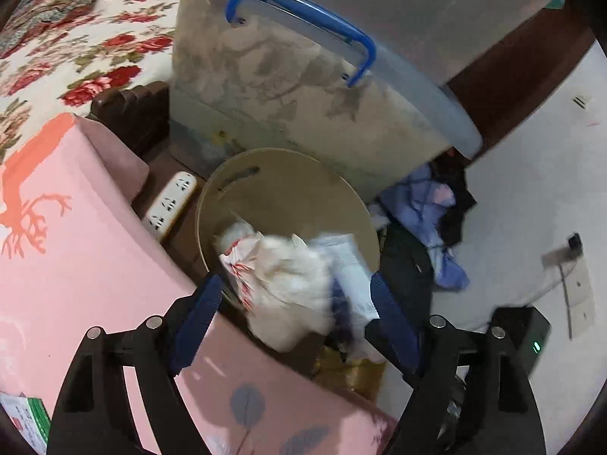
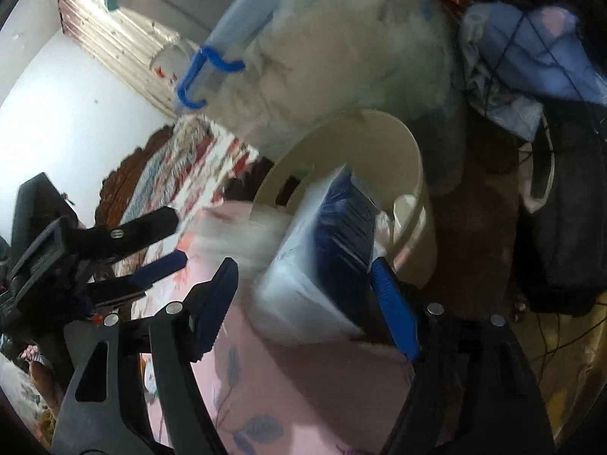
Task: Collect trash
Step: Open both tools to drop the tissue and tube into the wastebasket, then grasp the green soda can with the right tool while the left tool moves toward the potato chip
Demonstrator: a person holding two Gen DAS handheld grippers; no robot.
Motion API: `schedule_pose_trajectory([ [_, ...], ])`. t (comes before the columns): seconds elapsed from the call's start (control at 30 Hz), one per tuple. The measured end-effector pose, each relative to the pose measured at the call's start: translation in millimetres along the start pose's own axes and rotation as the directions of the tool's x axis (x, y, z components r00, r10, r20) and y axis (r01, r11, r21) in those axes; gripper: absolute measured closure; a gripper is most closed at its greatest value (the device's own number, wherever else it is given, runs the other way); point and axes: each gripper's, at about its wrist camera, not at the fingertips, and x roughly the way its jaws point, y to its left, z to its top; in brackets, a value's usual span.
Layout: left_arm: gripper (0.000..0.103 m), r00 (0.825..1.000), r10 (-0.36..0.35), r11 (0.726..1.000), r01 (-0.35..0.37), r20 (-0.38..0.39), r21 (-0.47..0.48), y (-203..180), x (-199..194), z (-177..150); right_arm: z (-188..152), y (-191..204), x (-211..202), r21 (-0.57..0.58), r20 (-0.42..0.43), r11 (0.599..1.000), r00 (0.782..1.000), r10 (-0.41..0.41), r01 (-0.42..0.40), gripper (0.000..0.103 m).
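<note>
Trash (image 1: pixel 288 284) over bin (image 1: pixel 280 174); left claw (image 1: pixel 299 326) tilted down, wide; right claw (image 2: pixel 303 299) wide.

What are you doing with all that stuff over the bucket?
A person is collecting trash with a gripper in each hand. The left gripper stands open over the tan bin, with a crumpled white bag blurred between its fingers, not pinched. The right gripper is open too, and a white and blue packet sits blurred between its fingers above the same bin. Both pieces look to be dropping in, beside the pink bedding.
</note>
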Motion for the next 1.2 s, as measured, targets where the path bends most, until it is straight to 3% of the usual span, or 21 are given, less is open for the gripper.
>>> schedule_pose_trajectory([
  [0.13,0.027,0.999,0.008,0.999,-0.01,0.035,0.037,-4,-21,-20,-8,7,-16,-0.046,0.074,0.999,0.997,0.011,-0.007,0.037],
  [0.27,0.027,0.998,0.021,0.996,-0.026,0.054,0.088,4,-61,-75,-21,17,-28,-0.064,0.099,0.997,0.993,0.058,-0.051,0.044],
  [0.4,0.027,0.995,0.092,0.991,-0.096,0.047,0.098,31,-100,-154,-41,49,-24,-0.13,0.031,0.985,0.992,0.12,-0.115,0.046],
  [0.53,0.027,0.984,0.168,0.984,-0.172,0.062,0.056,61,-143,-212,-67,95,-12,-0.214,-0.066,0.958,0.981,0.183,-0.193,0.046],
  [0.67,0.027,0.966,0.216,0.975,-0.206,0.139,-0.086,100,-203,-247,-101,145,0,-0.302,-0.176,0.907,0.952,0.25,-0.294,0.046],
  [0.8,0.027,0.936,0.263,0.945,-0.201,0.233,-0.259,141,-258,-278,-152,209,13,-0.432,-0.311,0.809,0.908,0.282,-0.399,0.046],
  [0.87,0.027,0.922,0.294,0.926,-0.209,0.254,-0.313,158,-280,-293,-188,246,16,-0.565,-0.367,0.702,0.894,0.257,-0.434,0.045],
  [0.97,0.027,0.9,0.338,0.903,-0.228,0.276,-0.365,176,-307,-310,-233,285,20,-0.746,-0.36,0.526,0.912,0.198,-0.409,0.045],
  [1.07,0.027,0.881,0.356,0.887,-0.214,0.31,-0.41,190,-329,-328,-255,308,34,-0.813,-0.343,0.444,0.926,0.159,-0.377,0.044],
  [1.2,0.027,0.868,0.36,0.878,-0.191,0.341,-0.439,202,-347,-343,-263,329,54,-0.84,-0.339,0.402,0.931,0.138,-0.365,0.043],
])
